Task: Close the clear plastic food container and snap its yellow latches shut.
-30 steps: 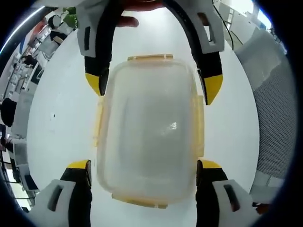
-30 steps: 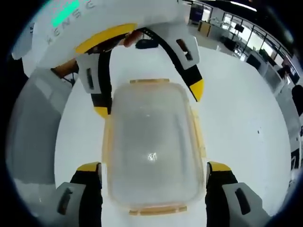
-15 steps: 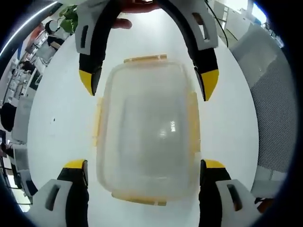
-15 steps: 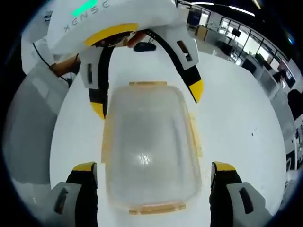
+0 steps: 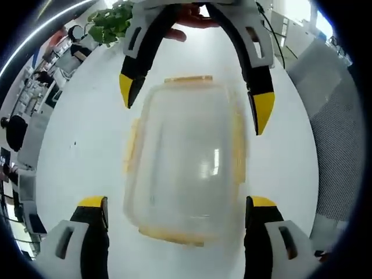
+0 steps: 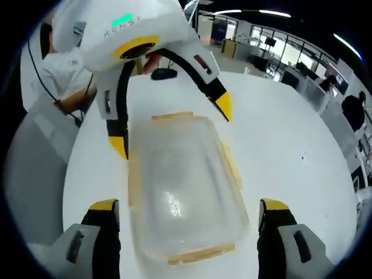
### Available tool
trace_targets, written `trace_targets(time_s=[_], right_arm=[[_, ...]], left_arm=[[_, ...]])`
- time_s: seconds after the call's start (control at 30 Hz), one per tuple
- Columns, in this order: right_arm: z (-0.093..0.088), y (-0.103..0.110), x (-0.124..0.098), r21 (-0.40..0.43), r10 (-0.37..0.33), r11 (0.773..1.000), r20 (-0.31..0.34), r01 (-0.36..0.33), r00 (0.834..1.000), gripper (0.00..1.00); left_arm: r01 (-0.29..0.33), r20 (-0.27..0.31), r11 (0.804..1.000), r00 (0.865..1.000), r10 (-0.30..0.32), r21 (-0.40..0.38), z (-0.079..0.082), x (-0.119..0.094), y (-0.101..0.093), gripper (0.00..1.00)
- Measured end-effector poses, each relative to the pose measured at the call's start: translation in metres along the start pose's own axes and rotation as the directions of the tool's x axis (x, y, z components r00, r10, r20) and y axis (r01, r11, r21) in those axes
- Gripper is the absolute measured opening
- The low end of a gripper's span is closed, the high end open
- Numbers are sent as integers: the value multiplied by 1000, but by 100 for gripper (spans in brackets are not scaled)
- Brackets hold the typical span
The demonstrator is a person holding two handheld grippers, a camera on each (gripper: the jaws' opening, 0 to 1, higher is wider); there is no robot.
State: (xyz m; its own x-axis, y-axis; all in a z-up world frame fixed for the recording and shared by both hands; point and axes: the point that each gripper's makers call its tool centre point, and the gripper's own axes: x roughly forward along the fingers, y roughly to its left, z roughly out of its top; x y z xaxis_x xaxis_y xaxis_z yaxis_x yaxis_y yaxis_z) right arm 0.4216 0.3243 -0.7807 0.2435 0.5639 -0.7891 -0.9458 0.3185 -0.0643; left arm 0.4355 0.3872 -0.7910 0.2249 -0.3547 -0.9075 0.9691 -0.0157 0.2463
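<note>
Right now, in the left gripper view, my left gripper (image 5: 173,206) stands wide open, jaws straddling the near end of the clear container (image 5: 183,163) on the white bench (image 5: 75,128). The right gripper (image 5: 195,99) is spread open at the container's far end. The yellow latches (image 5: 238,142) look flared out, not snapped, so pressing one end could tip it.

From the right gripper view, the container (image 6: 177,180) sits skewed between my open jaws; the left gripper (image 6: 168,125) hovers beyond it. I'd worry it slides on the smooth bench.

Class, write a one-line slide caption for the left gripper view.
Two open grippers, left and right, face each other over a lidded clear container on a white table.
</note>
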Motion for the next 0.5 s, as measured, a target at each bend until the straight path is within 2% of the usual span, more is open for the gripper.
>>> trace_targets(time_s=[0.13, 0.17, 0.37, 0.5], right_arm=[[0, 0, -3, 20, -15, 1000, 17, 15, 1000, 100], [2, 1, -4, 66, -19, 998, 40, 16, 999, 100], [2, 0, -8, 94, -48, 995, 67, 42, 997, 100], [-2, 2, -8, 110, -61, 993, 66, 53, 996, 100]], left_arm=[[-6, 15, 999, 1000, 6, -36, -1, -1, -2, 99], [-7, 20, 999, 1000, 8, -39, -1, -1, -2, 99], [-19, 48, 998, 999, 22, -65, 0, -4, -2, 99], [-30, 83, 991, 996, 41, -134, 1, -9, 2, 98]])
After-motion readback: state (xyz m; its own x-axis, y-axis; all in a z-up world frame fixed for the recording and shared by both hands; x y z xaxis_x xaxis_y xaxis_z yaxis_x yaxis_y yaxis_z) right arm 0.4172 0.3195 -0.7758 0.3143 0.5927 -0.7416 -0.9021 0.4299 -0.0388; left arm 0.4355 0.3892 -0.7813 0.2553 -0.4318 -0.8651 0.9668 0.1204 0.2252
